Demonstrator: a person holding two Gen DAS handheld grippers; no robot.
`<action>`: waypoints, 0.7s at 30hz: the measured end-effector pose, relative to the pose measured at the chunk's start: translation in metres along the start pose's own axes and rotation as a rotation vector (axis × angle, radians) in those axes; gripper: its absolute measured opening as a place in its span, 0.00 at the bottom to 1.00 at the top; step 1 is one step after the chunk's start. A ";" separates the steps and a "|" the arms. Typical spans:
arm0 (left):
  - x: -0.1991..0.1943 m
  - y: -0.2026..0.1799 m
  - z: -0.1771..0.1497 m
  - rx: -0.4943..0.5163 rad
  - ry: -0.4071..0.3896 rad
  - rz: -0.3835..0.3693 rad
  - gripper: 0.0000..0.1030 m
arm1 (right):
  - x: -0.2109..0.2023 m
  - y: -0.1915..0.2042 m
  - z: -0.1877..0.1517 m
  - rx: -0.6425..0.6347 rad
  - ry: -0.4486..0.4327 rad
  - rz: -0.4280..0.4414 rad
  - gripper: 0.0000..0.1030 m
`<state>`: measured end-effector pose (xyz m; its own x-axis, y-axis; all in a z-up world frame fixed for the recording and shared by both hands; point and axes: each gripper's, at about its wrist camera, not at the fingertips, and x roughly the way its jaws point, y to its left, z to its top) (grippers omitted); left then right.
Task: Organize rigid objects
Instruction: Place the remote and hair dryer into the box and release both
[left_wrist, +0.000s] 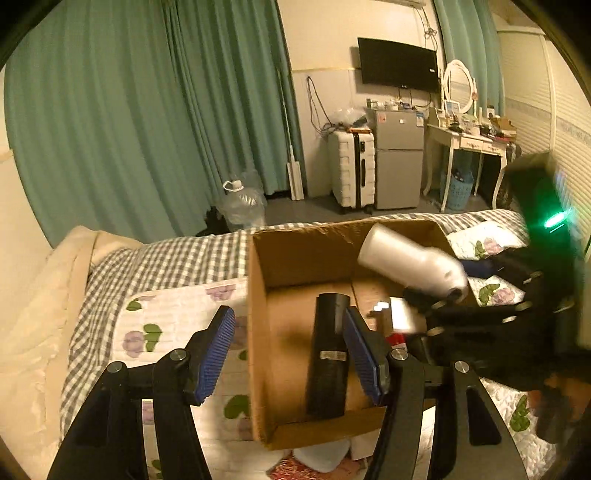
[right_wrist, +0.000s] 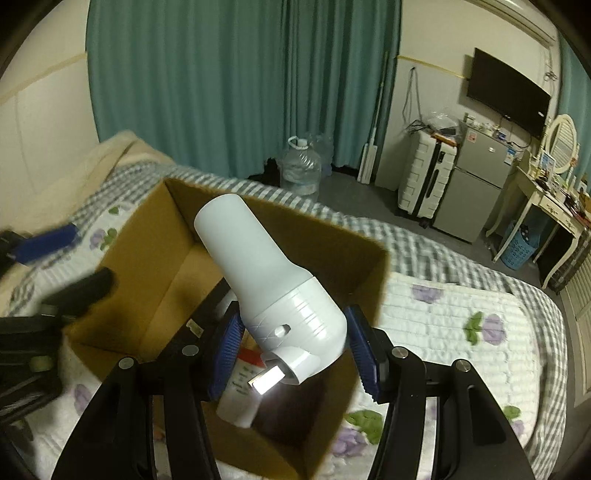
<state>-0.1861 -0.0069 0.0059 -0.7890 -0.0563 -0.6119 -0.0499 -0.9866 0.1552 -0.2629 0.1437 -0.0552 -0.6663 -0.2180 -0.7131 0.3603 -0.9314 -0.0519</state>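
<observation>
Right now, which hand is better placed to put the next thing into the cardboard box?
Right. The right tongs already grip the white USB lamp above the open cardboard box. The left tongs are open and hold nothing, with the black cylinder already lying in the box.

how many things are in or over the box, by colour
white: 2, the lamp held over the box and a bottle inside
black: 1, the tube inside
total: 3, counting only what shows clearly
</observation>
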 end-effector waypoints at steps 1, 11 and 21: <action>0.000 0.002 -0.001 0.001 -0.004 0.006 0.61 | 0.008 0.004 -0.002 -0.006 0.011 0.004 0.54; -0.025 0.014 -0.015 -0.031 -0.013 0.027 0.61 | -0.006 0.009 -0.017 0.001 -0.011 -0.034 0.77; -0.086 0.015 -0.038 -0.054 -0.036 0.018 0.62 | -0.119 0.016 -0.037 0.034 -0.089 -0.058 0.80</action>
<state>-0.0957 -0.0226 0.0319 -0.8110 -0.0691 -0.5810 -0.0033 -0.9924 0.1227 -0.1536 0.1655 0.0029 -0.7415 -0.1874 -0.6443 0.2981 -0.9523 -0.0661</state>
